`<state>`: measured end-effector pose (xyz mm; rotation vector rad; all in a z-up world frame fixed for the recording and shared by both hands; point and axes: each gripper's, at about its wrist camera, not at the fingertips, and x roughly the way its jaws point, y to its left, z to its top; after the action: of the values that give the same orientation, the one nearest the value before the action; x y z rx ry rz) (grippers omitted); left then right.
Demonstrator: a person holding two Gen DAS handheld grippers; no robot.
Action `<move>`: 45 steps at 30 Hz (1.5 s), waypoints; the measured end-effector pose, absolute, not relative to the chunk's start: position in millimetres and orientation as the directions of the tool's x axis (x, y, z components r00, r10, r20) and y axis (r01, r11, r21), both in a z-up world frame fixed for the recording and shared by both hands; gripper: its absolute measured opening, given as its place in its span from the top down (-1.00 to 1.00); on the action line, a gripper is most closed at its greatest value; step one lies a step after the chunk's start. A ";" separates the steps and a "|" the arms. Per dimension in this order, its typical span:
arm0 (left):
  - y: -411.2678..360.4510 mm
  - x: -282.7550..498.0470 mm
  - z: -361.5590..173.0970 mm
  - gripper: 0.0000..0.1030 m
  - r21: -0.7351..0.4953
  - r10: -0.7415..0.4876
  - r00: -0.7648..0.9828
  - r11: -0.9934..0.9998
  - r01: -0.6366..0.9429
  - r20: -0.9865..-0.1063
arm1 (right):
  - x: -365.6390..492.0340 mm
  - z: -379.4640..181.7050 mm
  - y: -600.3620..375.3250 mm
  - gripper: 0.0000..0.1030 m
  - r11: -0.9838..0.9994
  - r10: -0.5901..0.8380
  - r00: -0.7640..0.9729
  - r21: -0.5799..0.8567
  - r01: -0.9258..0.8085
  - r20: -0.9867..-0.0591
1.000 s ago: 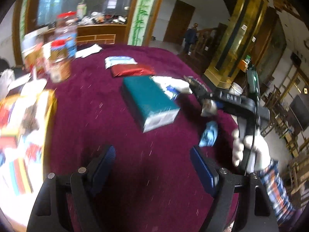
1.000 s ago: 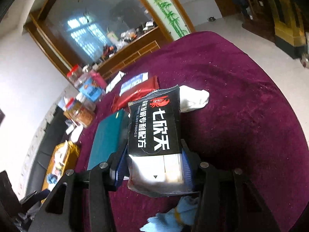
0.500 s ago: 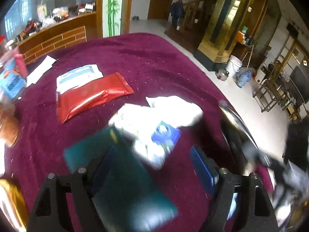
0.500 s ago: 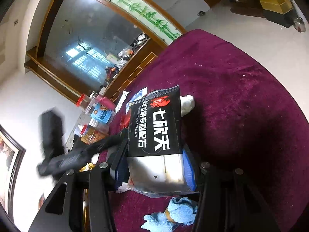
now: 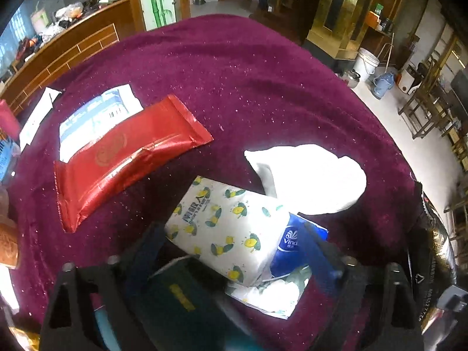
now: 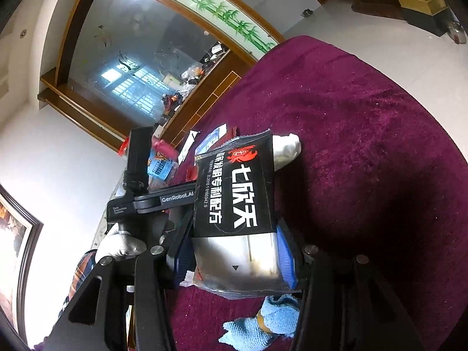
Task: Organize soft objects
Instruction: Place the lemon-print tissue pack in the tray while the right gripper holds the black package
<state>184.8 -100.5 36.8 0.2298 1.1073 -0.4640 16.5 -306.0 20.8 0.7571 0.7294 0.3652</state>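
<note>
left claw (image 5: 234, 251): closing around the lemon-print tissue pack (image 5: 228, 228), pads straddling it, not pressing yet; pointing steeply down so both pads drop past its sides.
tissue pack: lying near the table's (image 5: 263, 87) right edge, partly on a blue-and-white pack (image 5: 289, 242) and leaning over a dark green box (image 5: 175, 292).
right claw (image 6: 234, 251): pinching the black snack pouch (image 6: 237, 204) by its silver bottom, holding it off the table, probably parking it while left works.
white cloth (image 5: 310, 178): lying just beyond the tissue pack, loose.
red pouch (image 5: 122, 155): lying flat toward the table's left side, overlapping a white-blue packet (image 5: 90, 114).
</note>
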 end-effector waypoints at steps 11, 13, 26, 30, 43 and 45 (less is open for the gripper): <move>-89.3 169.1 68.8 0.34 -0.114 -0.340 0.436 0.877 0.467 -0.834 | 15.6 19.5 -304.5 0.03 0.696 0.525 0.702 0.717 -0.029 -0.481; -86.4 163.4 75.4 0.43 -0.126 -0.356 0.446 0.875 0.467 -0.821 | 15.6 20.1 -302.0 0.03 0.705 0.522 0.700 0.708 -0.034 -0.486; -45.8 87.7 133.5 0.56 -0.260 -0.496 0.499 0.845 0.468 -0.711 | 14.5 19.4 -302.0 0.03 0.736 0.482 0.711 0.677 -0.013 -0.512; -13.1 44.2 152.9 0.56 -0.304 -0.538 0.528 0.830 0.467 -0.657 | 13.5 20.7 -300.4 0.03 0.751 0.472 0.713 0.661 -0.017 -0.518; 198.6 -128.2 154.1 0.55 -0.474 -0.453 0.740 0.856 0.206 -0.498 | 13.2 6.9 -297.9 0.04 0.756 0.456 0.686 0.654 0.039 -0.567; 236.0 -149.5 141.0 0.55 -0.502 -0.410 0.763 0.855 0.131 -0.500 | 8.6 13.4 -290.9 0.05 0.765 0.456 0.685 0.643 0.025 -0.568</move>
<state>-149.5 236.0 141.0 -0.4637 0.6409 -0.3059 8.6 -290.9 13.4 0.6695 0.7905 0.2629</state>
